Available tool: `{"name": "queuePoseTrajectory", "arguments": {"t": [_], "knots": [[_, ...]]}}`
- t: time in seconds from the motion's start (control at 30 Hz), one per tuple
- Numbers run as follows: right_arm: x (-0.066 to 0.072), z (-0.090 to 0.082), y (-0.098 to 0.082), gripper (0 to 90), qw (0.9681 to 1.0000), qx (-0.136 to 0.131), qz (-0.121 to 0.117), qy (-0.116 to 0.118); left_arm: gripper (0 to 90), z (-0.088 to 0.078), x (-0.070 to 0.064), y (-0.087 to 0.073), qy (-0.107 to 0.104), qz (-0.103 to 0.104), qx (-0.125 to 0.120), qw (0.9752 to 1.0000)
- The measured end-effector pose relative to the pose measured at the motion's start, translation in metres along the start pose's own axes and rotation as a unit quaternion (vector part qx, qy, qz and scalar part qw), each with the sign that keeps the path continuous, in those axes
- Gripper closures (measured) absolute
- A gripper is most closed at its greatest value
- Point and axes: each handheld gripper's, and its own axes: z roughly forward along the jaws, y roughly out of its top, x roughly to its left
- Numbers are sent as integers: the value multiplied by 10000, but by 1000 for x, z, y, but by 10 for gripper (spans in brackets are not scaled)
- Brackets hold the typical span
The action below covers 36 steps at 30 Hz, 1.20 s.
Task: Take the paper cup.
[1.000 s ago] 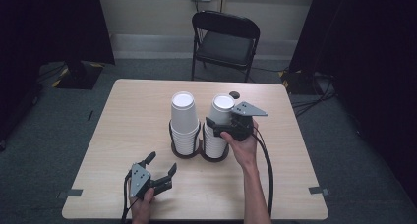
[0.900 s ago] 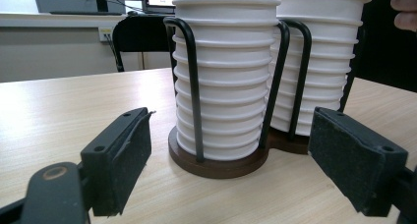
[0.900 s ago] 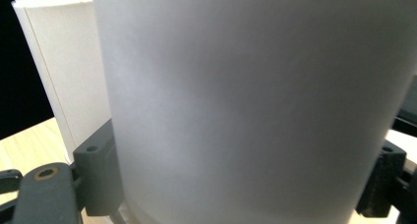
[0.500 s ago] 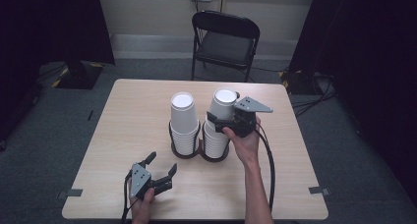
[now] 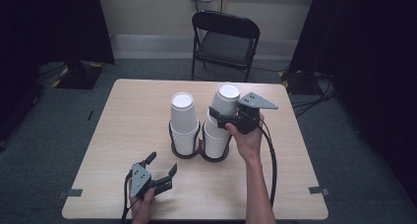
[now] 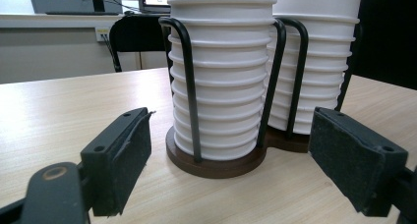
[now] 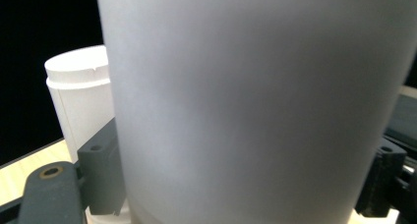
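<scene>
At the near left edge of the table, my left tongs rest low with the jaws spread wide and nothing between them, pointed toward the cup rack. From the left gripper view, the rack's dark round base sits on the wood just ahead of the open jaws, its black wire bars running up around a tall stack of white paper cups, with a second stack touching distance behind it to the right.

In the high view, the left stack stands upright in its ring. Beside it, above the right stack, the top cup sits tilted and partly raised out of the cups below. My right tongs grip that cup from its right side, the jaws having just been closing on its wall. In the right gripper view the cup's grey-white side fills the space between the two black jaws, and the other stack's top shows at the left
</scene>
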Motion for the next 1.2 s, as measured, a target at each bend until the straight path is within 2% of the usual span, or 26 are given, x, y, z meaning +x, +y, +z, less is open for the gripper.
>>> {"name": "queuePoseTrajectory", "arguments": {"t": [0.2, 0.4, 0.53, 0.6, 0.67, 0.87, 0.97, 1.07, 1.2], "knots": [[-2, -2, 7, 158, 10000, -62, 54, -6, 162, 0, 0, 0, 10, 18, 1, 10000], [-1, -5, 15, 160, 9999, -104, -23, -57, 161, 0, 0, 0, 0, 17, 1, 10000], [-2, -8, 17, 160, 9998, -184, 39, -38, 161, 0, 0, 0, -8, 21, 8, 10000], [-3, -9, 19, 160, 9998, -188, 44, -73, 183, 0, 0, 0, -12, 47, 11, 10000], [-3, -10, 21, 160, 9998, -189, 16, -81, 204, 0, 0, 0, -70, 86, 46, 9999], [-2, -11, 29, 160, 9996, -262, -38, -66, 187, 1, 1, 0, -113, 52, 57, 9999], [-3, -13, 32, 160, 9992, -378, 61, -111, 243, 1, 0, 0, -80, 22, 62, 9999], [-3, -15, 32, 160, 9992, -368, 105, -96, 214, 1, 1, 1, -66, 34, 67, 9999], [-5, -18, 36, 160, 9991, -401, 94, -129, 229, 1, 1, 1, -43, 25, 63, 10000]]}}
